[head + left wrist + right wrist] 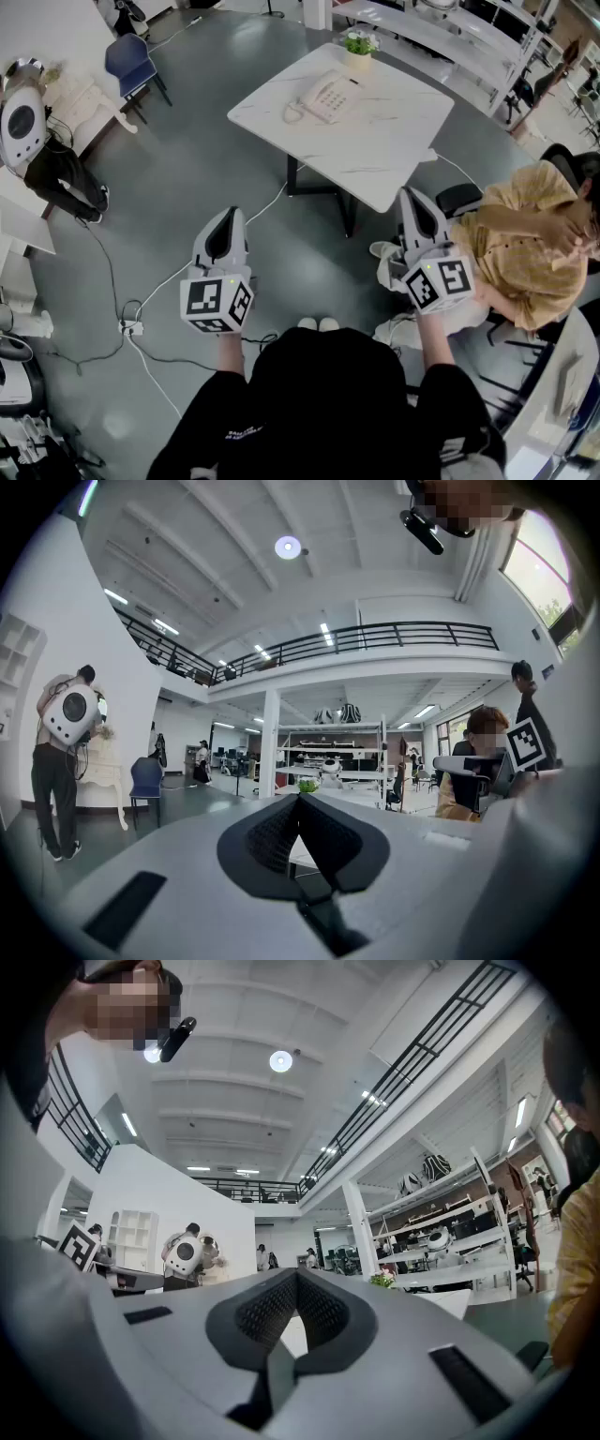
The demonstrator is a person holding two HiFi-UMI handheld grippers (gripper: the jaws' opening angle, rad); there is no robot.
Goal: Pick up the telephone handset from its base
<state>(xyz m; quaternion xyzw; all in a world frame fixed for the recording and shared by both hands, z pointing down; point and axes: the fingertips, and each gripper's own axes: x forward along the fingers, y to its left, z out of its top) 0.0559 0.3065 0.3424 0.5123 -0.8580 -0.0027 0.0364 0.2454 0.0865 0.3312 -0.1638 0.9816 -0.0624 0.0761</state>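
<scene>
A cream telephone (325, 96) sits on the far part of a white marble-look table (375, 150), with its handset (312, 92) lying on the base and a coiled cord (293, 113) at its left. Both grippers hover over the grey floor, well short of the table. My left gripper (230, 214) (299, 799) is shut with nothing in it, and it points toward the table. My right gripper (409, 194) (296, 1273) is also shut and empty, just off the table's near corner. Neither gripper view shows the phone.
A small potted plant (359, 45) stands behind the phone. A seated person in a yellow shirt (525, 253) is close to my right gripper. Cables and a power strip (131, 327) lie on the floor at left. A blue chair (131, 61) stands far left.
</scene>
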